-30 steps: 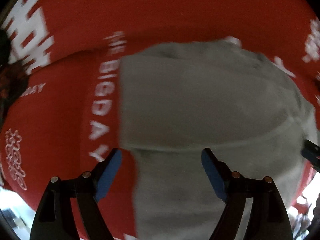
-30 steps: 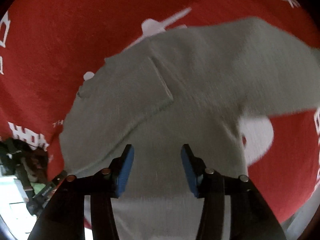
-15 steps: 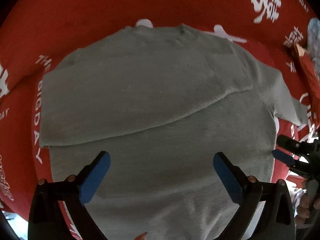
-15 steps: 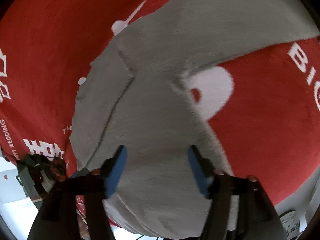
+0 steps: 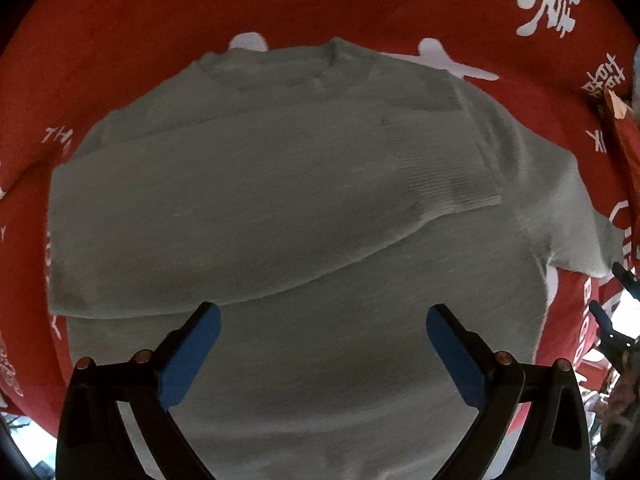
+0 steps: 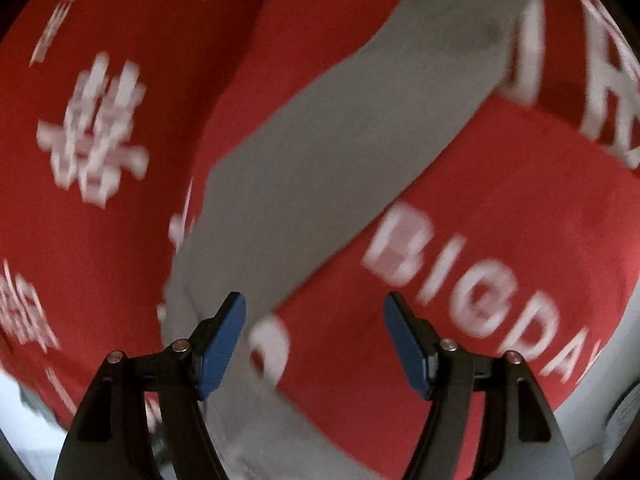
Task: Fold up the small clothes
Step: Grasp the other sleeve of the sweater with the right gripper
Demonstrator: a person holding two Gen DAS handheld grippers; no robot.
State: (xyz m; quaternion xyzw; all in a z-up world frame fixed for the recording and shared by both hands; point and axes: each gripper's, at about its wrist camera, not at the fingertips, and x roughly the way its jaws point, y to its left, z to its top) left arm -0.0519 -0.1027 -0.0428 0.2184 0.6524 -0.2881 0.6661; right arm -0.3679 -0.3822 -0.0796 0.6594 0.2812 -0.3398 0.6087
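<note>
— Left wrist view first: what lies under the left tongs [image 5: 323, 354]?

— A small grey knitted sweater [image 5: 280, 208], spread flat on a red cloth with white lettering [image 5: 360, 0] that covers the tabletop; its neckline points away from the camera; one sleeve with a ribbed cuff [image 5: 456, 192] is folded across the chest, its cuff resting near the far shoulder; the other grey sleeve [image 5: 568, 216] sticks out sideways over the red cloth.

— And the tongs themselves?

— Spread wide, blue pads well apart, nothing between them; they hover over the lower body of the sweater, near the hem; whether they touch the knit I cannot tell.

— Is the other tool seen from here?

— Yes, at the right edge; two blue tips of the right tongs [image 5: 608, 300] sit just beyond the outstretched sleeve.

— What does the right wrist view give?

— A blurred picture; the right tongs [image 6: 314, 342] are released too, gripping nothing; the outstretched sleeve [image 6: 340, 160] runs diagonally away across the red cloth [image 6: 500, 200]; one blue pad lies over the sleeve's near end, the other over bare cloth beside white letters.
</note>
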